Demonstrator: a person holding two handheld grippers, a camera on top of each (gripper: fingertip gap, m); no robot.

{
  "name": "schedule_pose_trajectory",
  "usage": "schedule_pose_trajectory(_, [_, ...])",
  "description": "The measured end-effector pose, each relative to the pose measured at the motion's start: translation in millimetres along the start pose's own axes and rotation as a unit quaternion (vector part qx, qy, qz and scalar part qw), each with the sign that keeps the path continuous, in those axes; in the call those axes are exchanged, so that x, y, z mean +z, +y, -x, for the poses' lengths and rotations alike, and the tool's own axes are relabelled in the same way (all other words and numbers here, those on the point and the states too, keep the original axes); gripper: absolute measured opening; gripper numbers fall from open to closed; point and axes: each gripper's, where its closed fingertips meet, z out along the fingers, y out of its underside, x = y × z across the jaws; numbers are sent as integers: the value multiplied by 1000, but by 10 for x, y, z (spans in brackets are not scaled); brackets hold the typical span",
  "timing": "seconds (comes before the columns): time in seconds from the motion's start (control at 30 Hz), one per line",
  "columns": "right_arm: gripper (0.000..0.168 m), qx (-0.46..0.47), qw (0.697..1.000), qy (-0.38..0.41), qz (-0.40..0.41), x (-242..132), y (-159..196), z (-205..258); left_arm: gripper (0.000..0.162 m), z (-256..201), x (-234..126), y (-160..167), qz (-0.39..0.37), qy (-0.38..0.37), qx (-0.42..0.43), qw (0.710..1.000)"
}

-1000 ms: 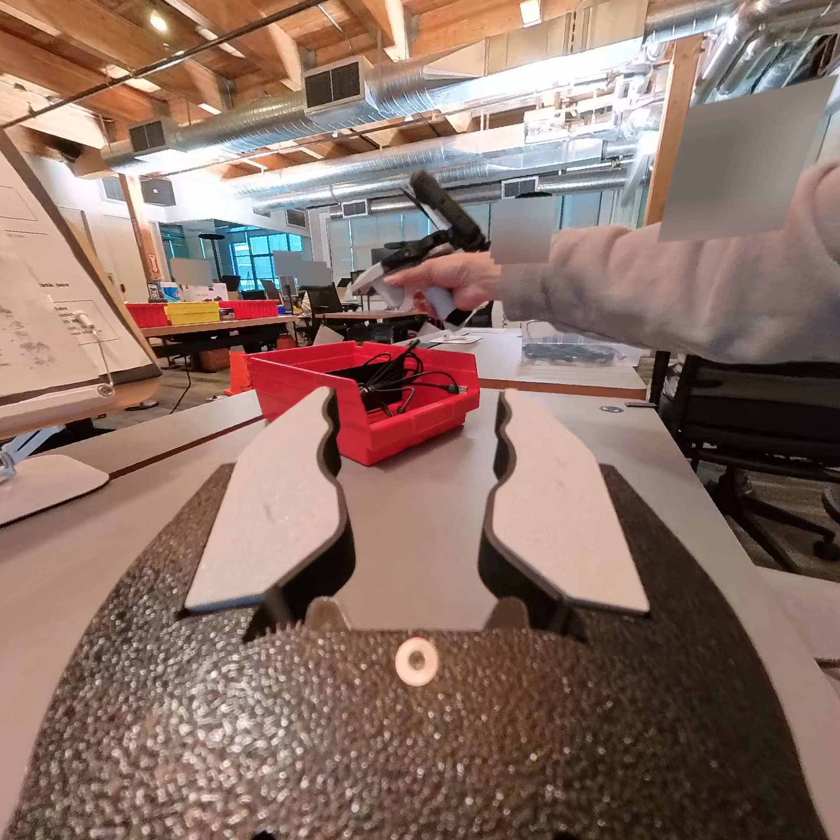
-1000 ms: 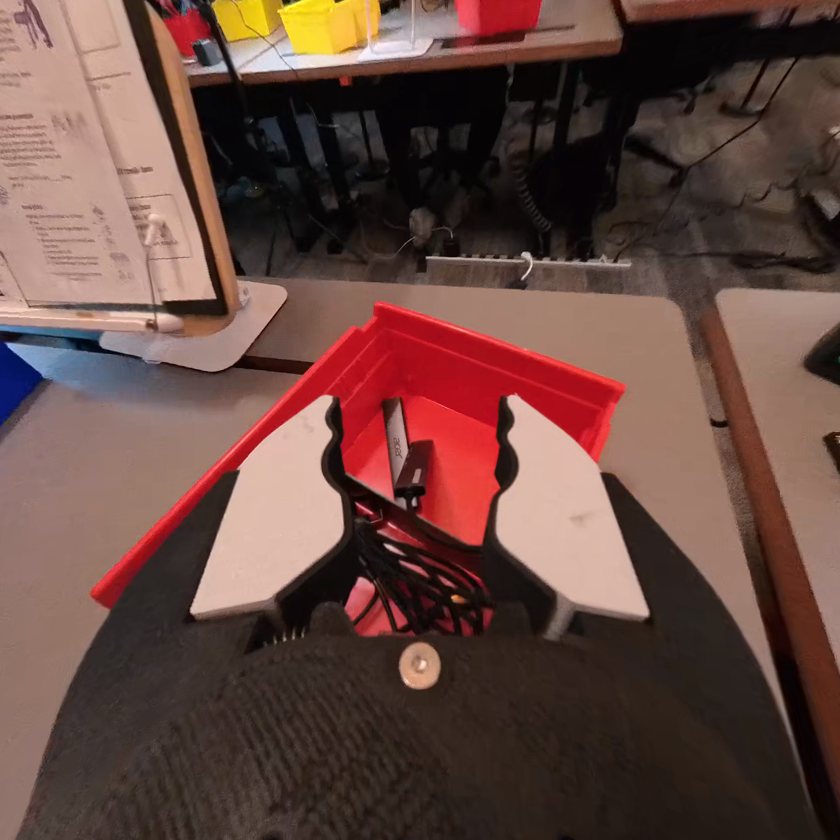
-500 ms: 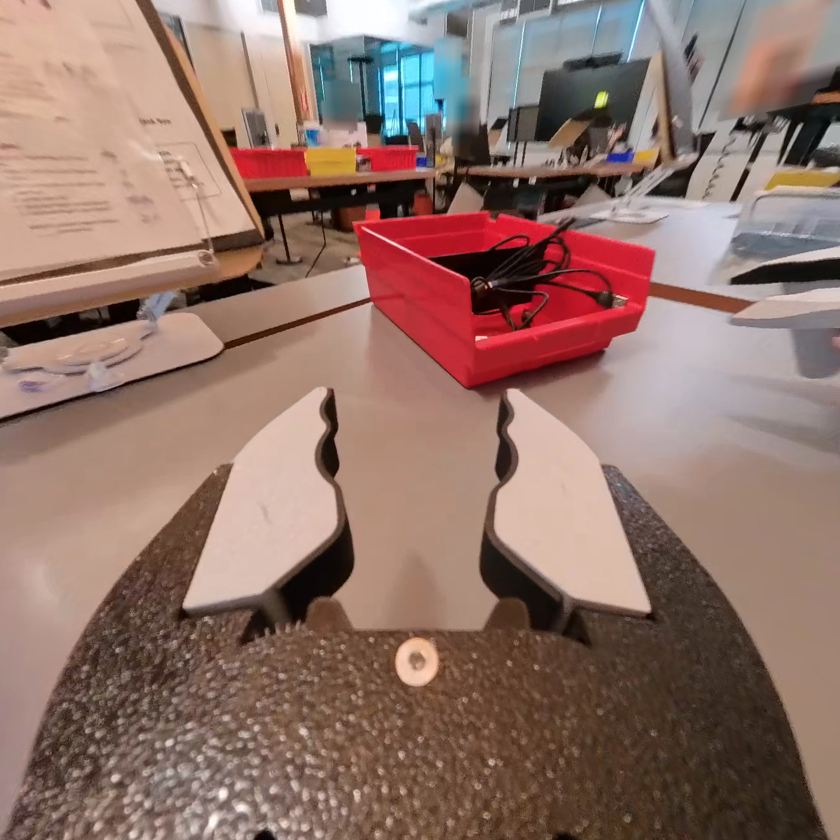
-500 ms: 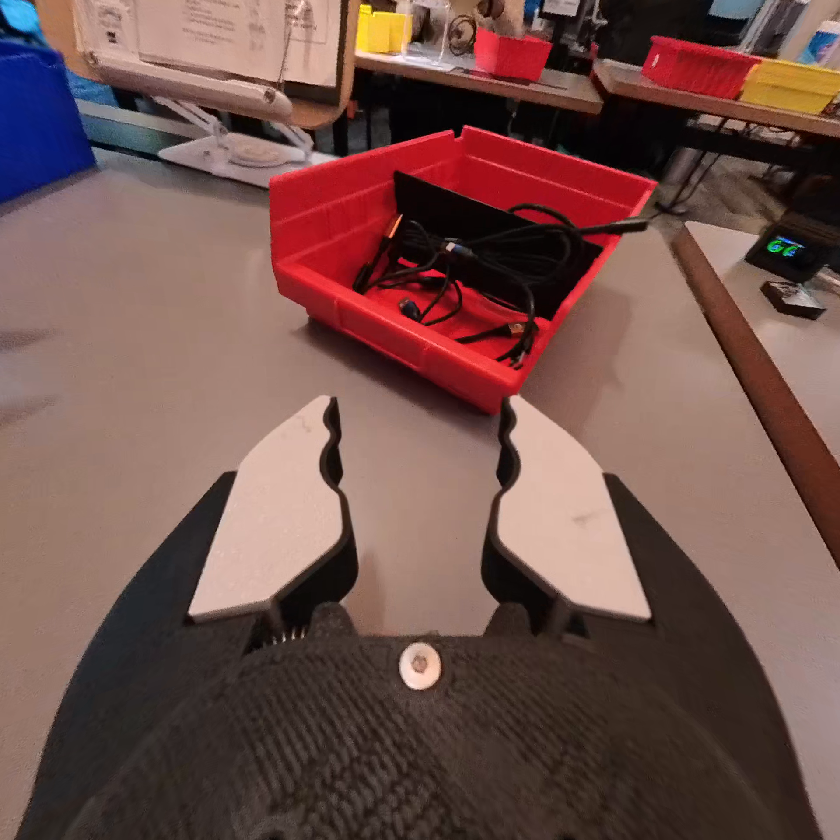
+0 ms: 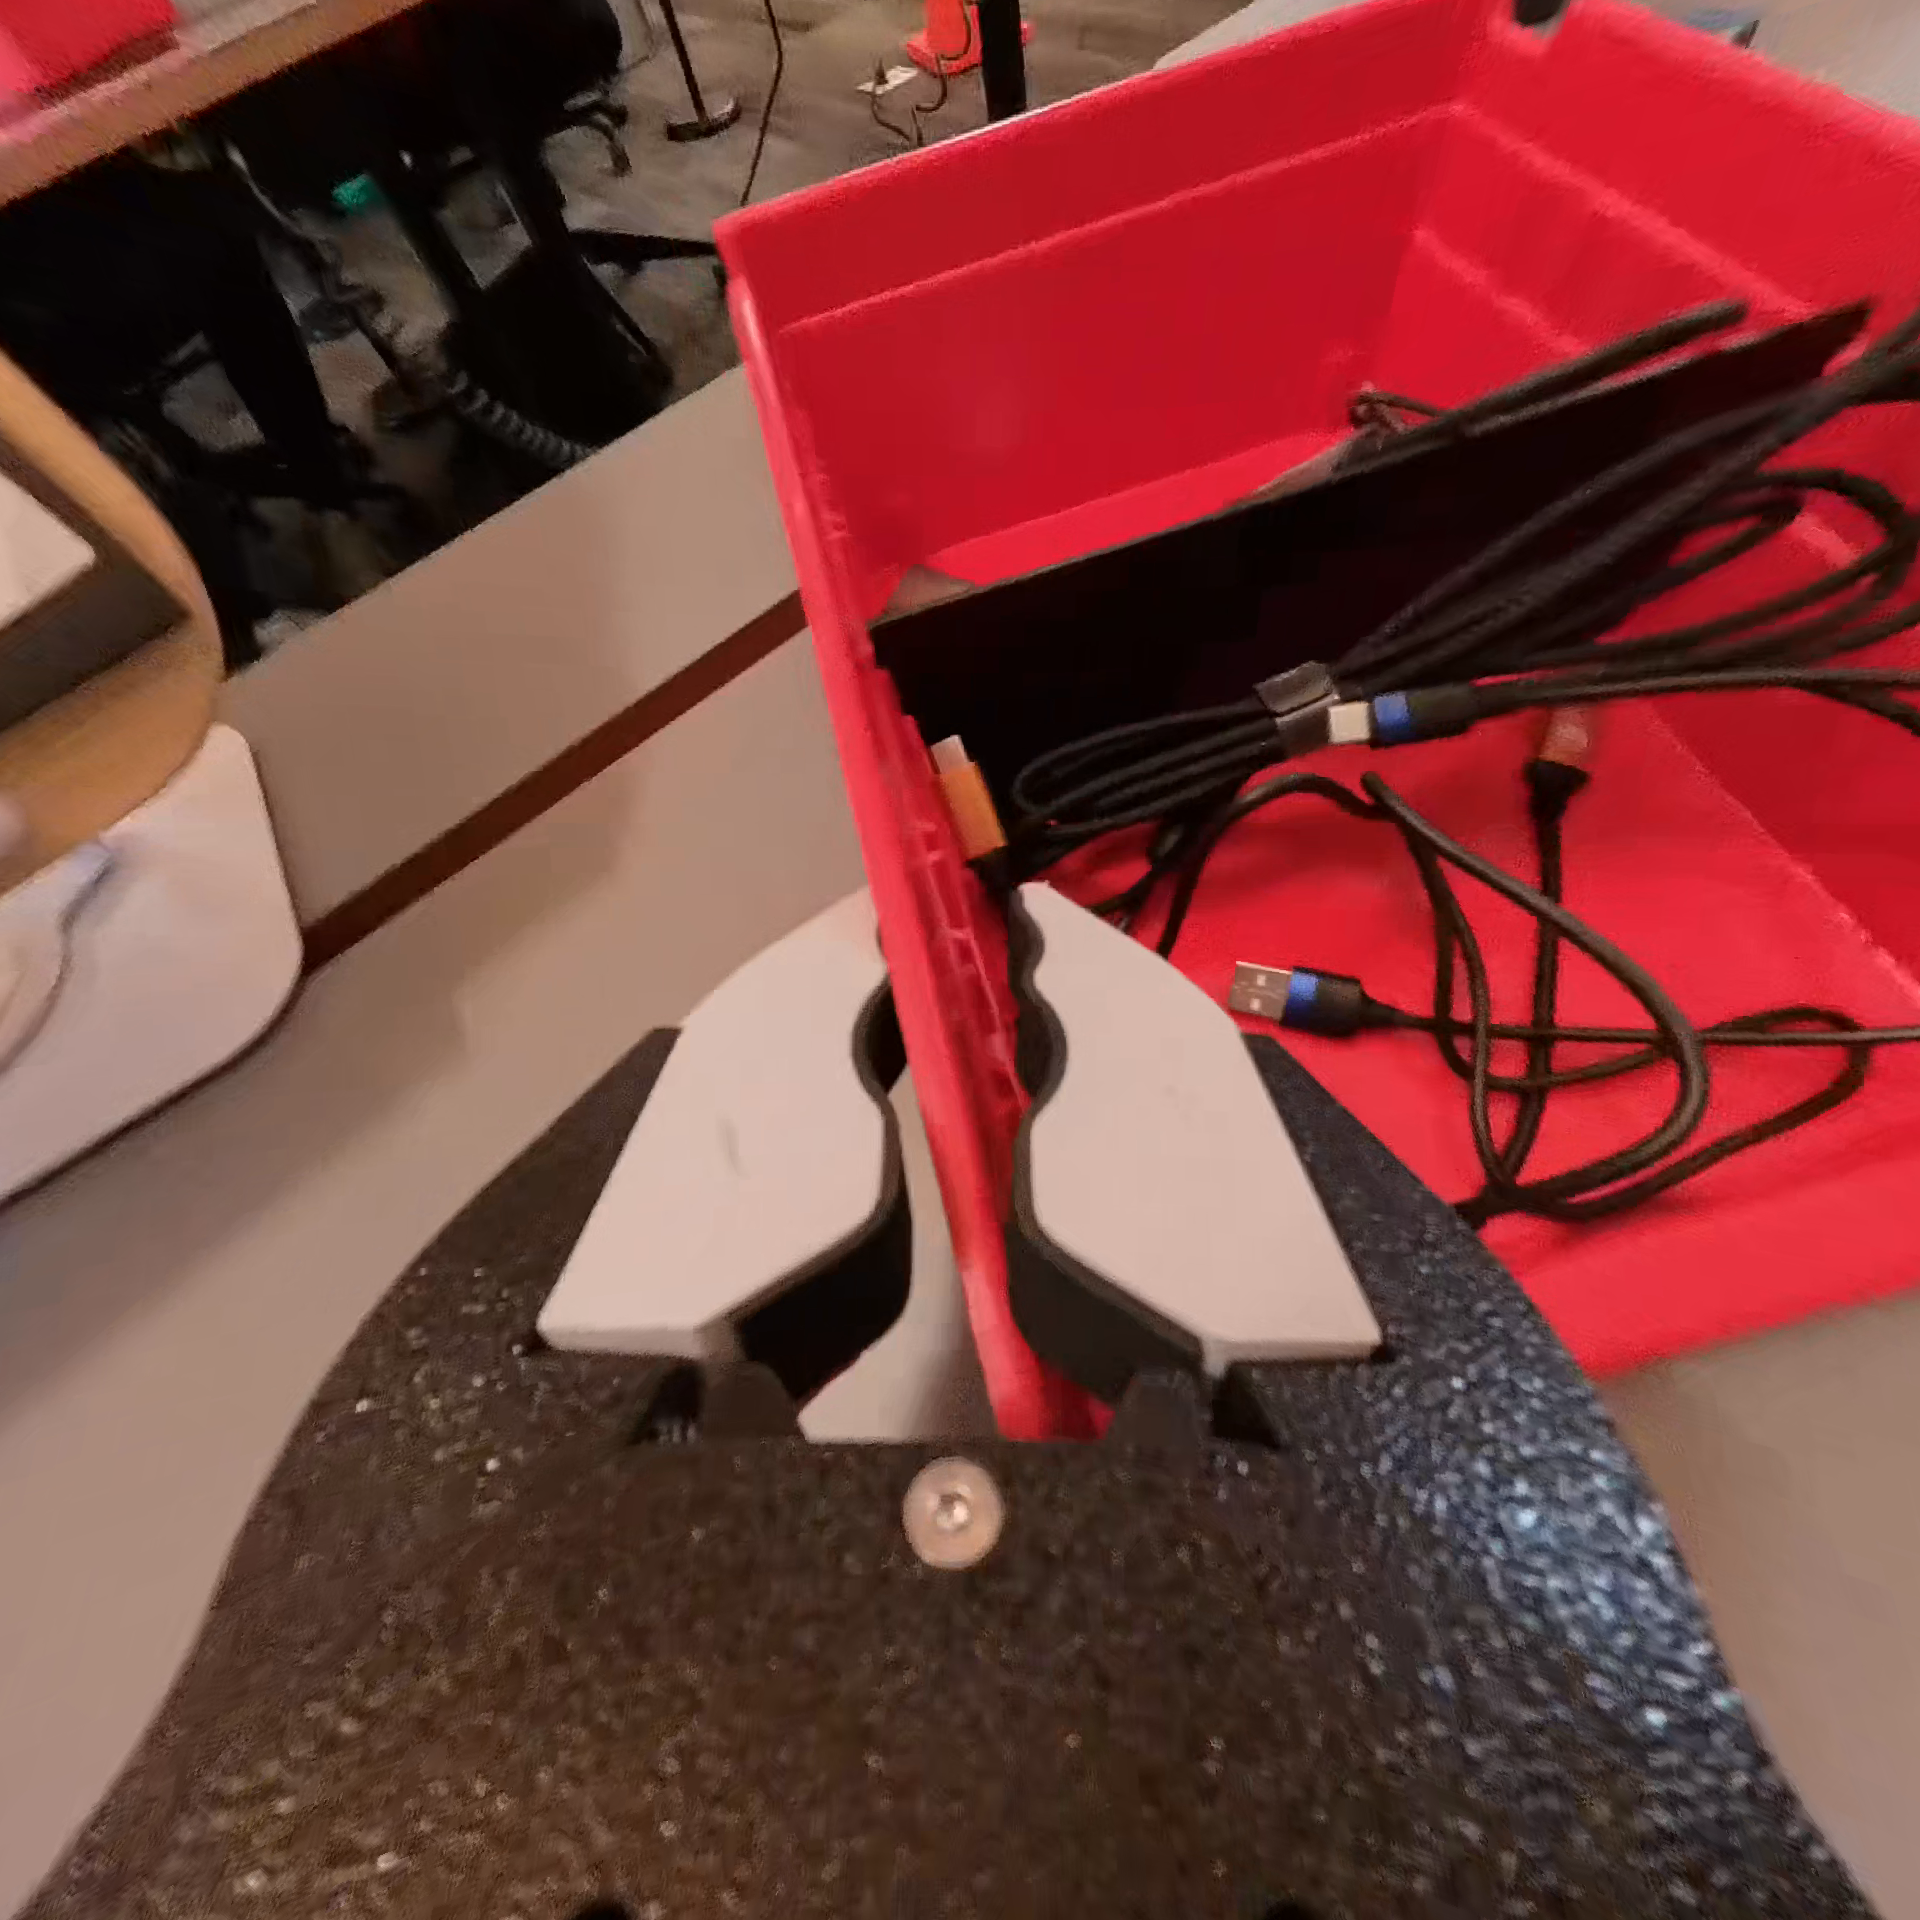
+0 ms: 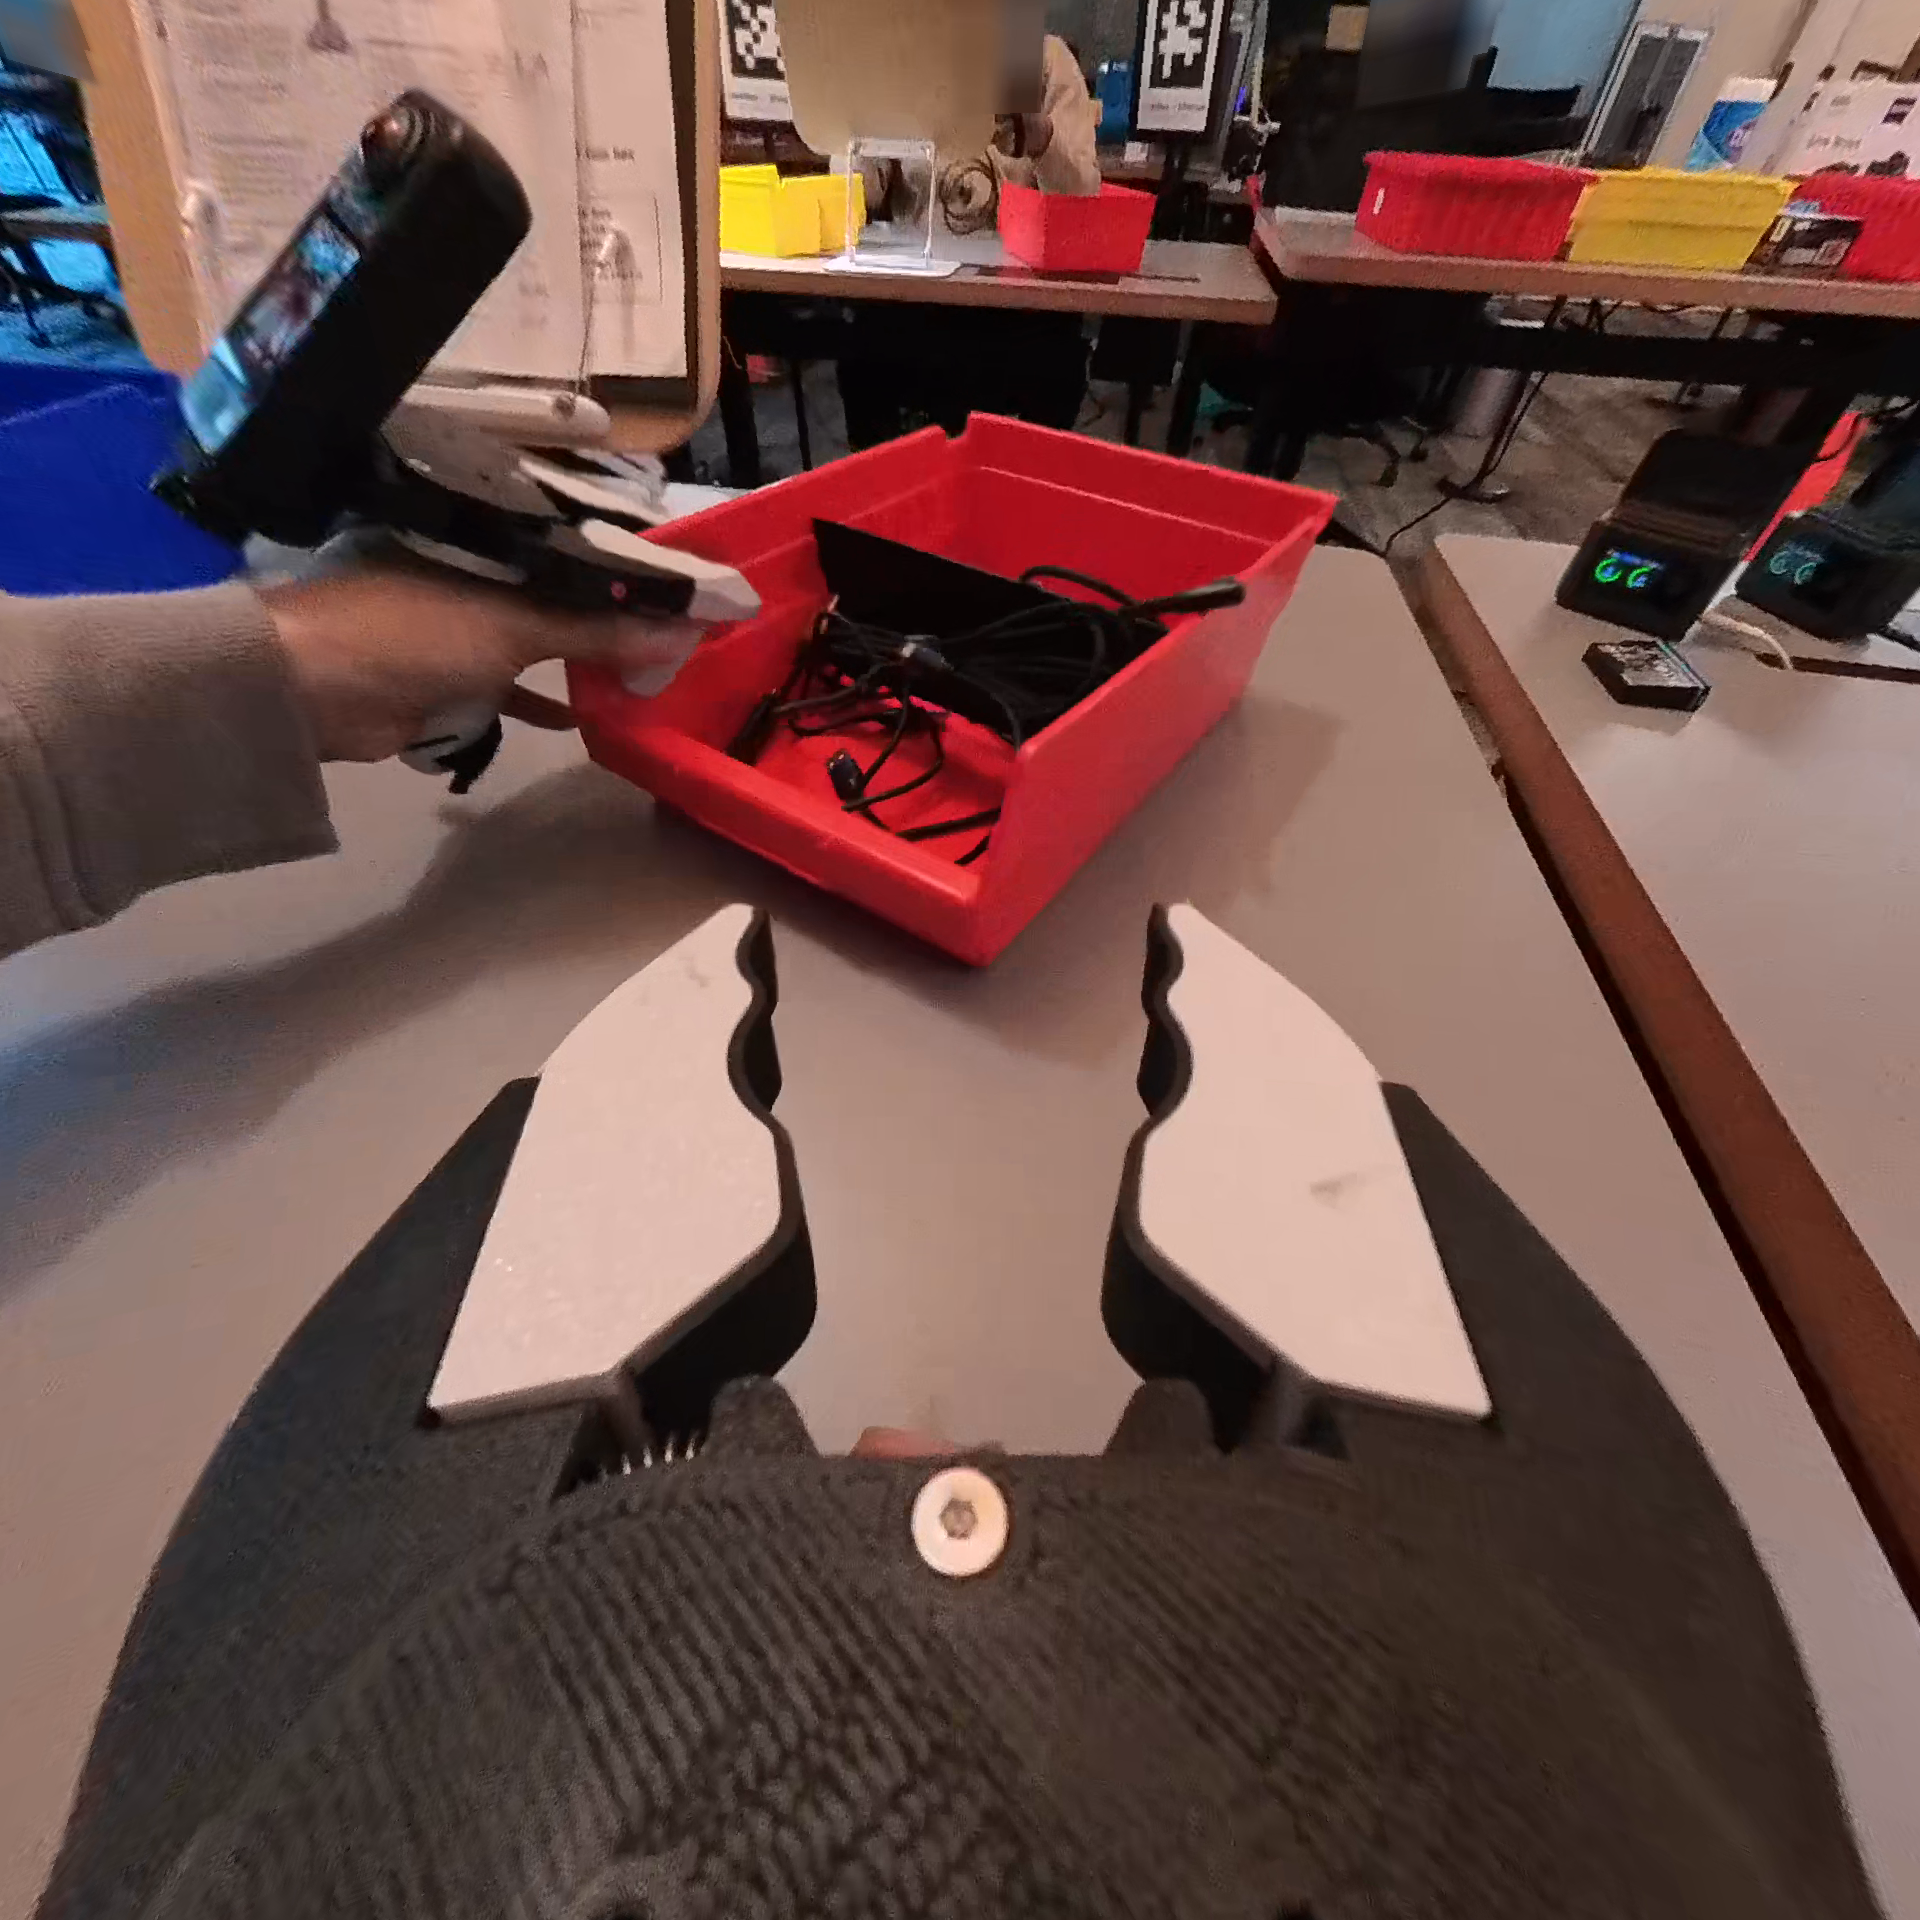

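A red plastic bin (image 6: 894,868) stands on the grey table (image 6: 1299,935). It holds tangled black USB cables (image 6: 935,665) and a flat black panel (image 6: 904,582). My left gripper (image 5: 945,914) straddles the bin's left wall (image 5: 951,1091), one finger outside and one inside, and is shut on it. An orange-tipped plug (image 5: 966,800) lies just past the fingertips, and a blue-tipped plug (image 5: 1294,992) lies on the bin's floor. The left gripper also shows in the right wrist view (image 6: 717,603), held by a hand. My right gripper (image 6: 956,935) is open and empty, low over the table just short of the bin's near corner.
A document stand with papers (image 6: 416,187) stands behind the bin at left, beside a blue container (image 6: 83,478). A second table (image 6: 1766,883) adjoins at right, with black devices with green lights (image 6: 1662,571) and a small black block (image 6: 1647,673). Far tables carry red and yellow bins (image 6: 1662,223). Across from one pair of fingers to the other is roughly 30 cm.
My left gripper has moved forward to the bin and closed over its left wall. My right gripper has drawn back from above the bin to the table in front of it, still open.
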Motion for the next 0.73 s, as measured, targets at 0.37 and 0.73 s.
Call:
schedule_pose_trajectory(0.37, [62, -18, 999, -9, -43, -164, -342, 287, 9, 178, -1823, 1109, 19, 107, 60, 992])
schedule_pose_trajectory(0.73, [80, -9, 964, -250, -88, 920, -987, 2725, 7, 1090, -4382, 2750, 70, 133, 12, 989])
